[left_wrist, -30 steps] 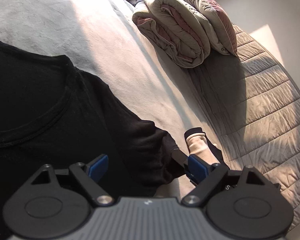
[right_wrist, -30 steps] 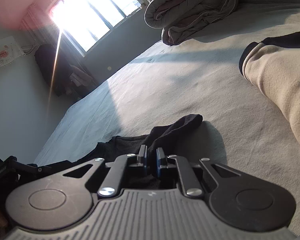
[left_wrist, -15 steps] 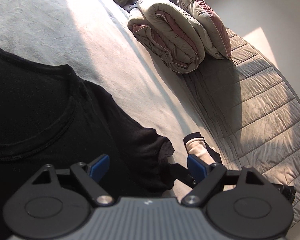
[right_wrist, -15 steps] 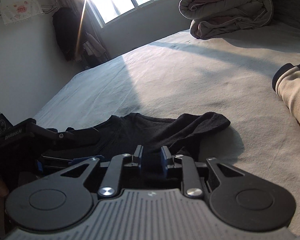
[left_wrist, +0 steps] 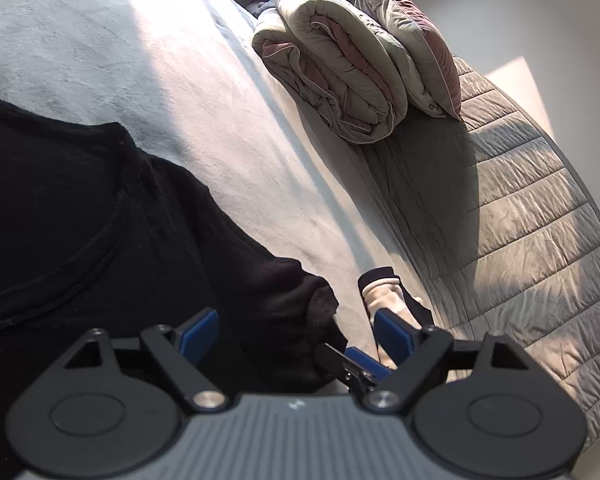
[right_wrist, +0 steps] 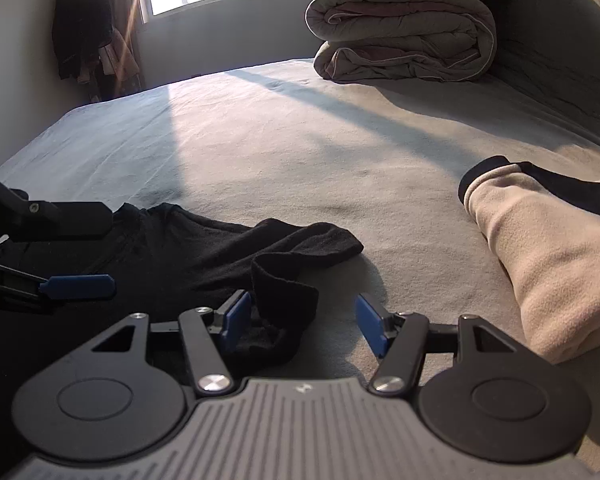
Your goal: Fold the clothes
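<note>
Black knit shirt [left_wrist: 100,216] lies spread on the bed [right_wrist: 300,152], neckline flat and one sleeve [right_wrist: 296,248] partly doubled back on itself near the right gripper [right_wrist: 304,320]. Both the right gripper and the left gripper [left_wrist: 296,332] stand with fingers apart, gripping nothing. Judging by the open body, most folding remains.

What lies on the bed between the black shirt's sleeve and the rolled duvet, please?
Nothing: in the right wrist view, only bare sheet runs from the sleeve to the duvet.
</note>
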Tool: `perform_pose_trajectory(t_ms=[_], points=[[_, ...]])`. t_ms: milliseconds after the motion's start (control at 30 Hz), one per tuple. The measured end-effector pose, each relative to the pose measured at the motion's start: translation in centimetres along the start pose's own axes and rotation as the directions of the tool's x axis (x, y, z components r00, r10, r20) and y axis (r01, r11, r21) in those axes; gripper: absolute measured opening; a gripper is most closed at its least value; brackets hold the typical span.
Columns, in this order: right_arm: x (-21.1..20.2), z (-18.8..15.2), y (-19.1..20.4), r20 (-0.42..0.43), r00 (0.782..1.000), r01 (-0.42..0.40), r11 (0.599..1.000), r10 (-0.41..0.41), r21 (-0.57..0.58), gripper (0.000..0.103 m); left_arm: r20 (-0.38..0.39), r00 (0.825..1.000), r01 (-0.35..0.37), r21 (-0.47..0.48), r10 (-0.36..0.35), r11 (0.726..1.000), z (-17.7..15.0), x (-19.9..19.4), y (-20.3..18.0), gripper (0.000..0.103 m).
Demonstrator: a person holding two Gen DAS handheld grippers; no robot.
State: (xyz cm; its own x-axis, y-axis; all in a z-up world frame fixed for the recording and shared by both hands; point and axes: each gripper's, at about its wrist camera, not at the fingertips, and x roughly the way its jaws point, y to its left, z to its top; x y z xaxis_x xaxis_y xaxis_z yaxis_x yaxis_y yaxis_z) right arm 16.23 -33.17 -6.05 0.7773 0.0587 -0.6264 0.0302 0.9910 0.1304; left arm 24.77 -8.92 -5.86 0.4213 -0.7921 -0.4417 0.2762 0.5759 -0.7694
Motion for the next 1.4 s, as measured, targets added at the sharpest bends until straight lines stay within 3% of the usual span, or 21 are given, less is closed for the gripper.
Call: perform_pose_trajectory(t_ms=[67, 100, 133, 200, 333, 400, 467, 567, 700, 867, 933, 1067, 1200, 1367, 1400], points=[[0.9, -0.3, 0.0, -0.033, 0.999, 0.014, 1.000, -0.013, 0.003, 0.053, -0.004, 1.000, 0.004, -0.005, -0.004, 1.000, 0.0, 0.2, 0.0, 0.085], [1.0, -0.5, 0.2, -0.021, 0.999, 0.029, 1.000, -0.029, -0.005, 0.043, -0.007, 1.000, 0.004, -0.008, -0.004, 1.000, 0.0, 0.2, 0.1, 0.085], [1.1, -0.6, 0.4, 0.000, 0.999, 0.033, 0.999, -0.033, -0.005, 0.027, -0.009, 1.000, 0.004, -0.010, -0.004, 1.000, 0.0, 0.3, 0.1, 0.085], [0.7, -0.6, 0.5, 0.052, 0.998, -0.041, 0.999, 0.040, 0.023, 0.006, -0.014, 1.000, 0.028, -0.017, -0.028, 0.999, 0.2, 0.1, 0.3, 0.085], [-0.7, -0.5, 2.2, 0.162, 0.972, -0.170, 0.985, 0.170, -0.014, 0.005, -0.023, 0.994, 0.105, -0.062, -0.107, 0.993, 0.4, -0.4, 1.2, 0.086], [-1.0, -0.6, 3.0, 0.174, 0.952, -0.251, 0.967, 0.254, -0.035, 0.005, -0.026, 0.989, 0.146, -0.096, -0.149, 0.985, 0.3, -0.7, 2.0, 0.086], [-0.8, -0.7, 3.9, 0.153, 0.931, -0.328, 0.943, 0.331, -0.050, 0.005, -0.029, 0.990, 0.134, -0.089, -0.137, 0.987, 0.0, -0.9, 2.3, 0.086], [-0.6, -1.2, 5.8, 0.110, 0.919, -0.364, 0.922, 0.378, -0.129, 0.005, -0.034, 0.993, 0.107, -0.064, -0.109, 0.992, -0.4, -1.2, 2.5, 0.086], [0.4, -1.7, 7.2, 0.027, 0.918, -0.385, 0.907, 0.395, -0.173, 0.006, -0.025, 1.000, 0.014, 0.070, -0.013, 0.997, -0.3, -1.9, 1.7, 0.086], [1.3, -1.9, 7.0, -0.028, 0.908, -0.416, 0.897, 0.417, -0.146, 0.012, -0.010, 0.995, -0.094, 0.183, 0.098, 0.979, 0.3, -2.5, 1.2, 0.085], [1.5, -1.6, 6.7, -0.030, 0.900, -0.435, 0.892, 0.434, -0.126, 0.017, -0.013, 0.996, -0.086, 0.212, 0.091, 0.973, 0.5, -2.6, 1.0, 0.085], [1.9, -1.3, 5.9, -0.058, 0.872, -0.490, 0.867, 0.486, -0.091, 0.020, -0.032, 0.993, -0.103, 0.299, 0.118, 0.949, 0.5, -2.0, 0.0, 0.084], [2.0, -1.0, 4.9, -0.084, 0.823, -0.567, 0.822, 0.562, -0.051, 0.042, -0.059, 0.984, -0.134, 0.387, 0.169, 0.912, -0.1, -1.1, -0.9, 0.084], [2.0, -0.7, 4.9, -0.092, 0.819, -0.573, 0.817, 0.567, -0.061, 0.043, -0.085, 0.968, -0.166, 0.488, 0.236, 0.857, -0.8, 0.2, -1.8, 0.079], [2.0, -0.8, 5.0, -0.092, 0.819, -0.572, 0.817, 0.566, -0.064, 0.043, -0.090, 0.964, -0.172, 0.508, 0.250, 0.844, -1.0, 0.5, -2.0, 0.074]])
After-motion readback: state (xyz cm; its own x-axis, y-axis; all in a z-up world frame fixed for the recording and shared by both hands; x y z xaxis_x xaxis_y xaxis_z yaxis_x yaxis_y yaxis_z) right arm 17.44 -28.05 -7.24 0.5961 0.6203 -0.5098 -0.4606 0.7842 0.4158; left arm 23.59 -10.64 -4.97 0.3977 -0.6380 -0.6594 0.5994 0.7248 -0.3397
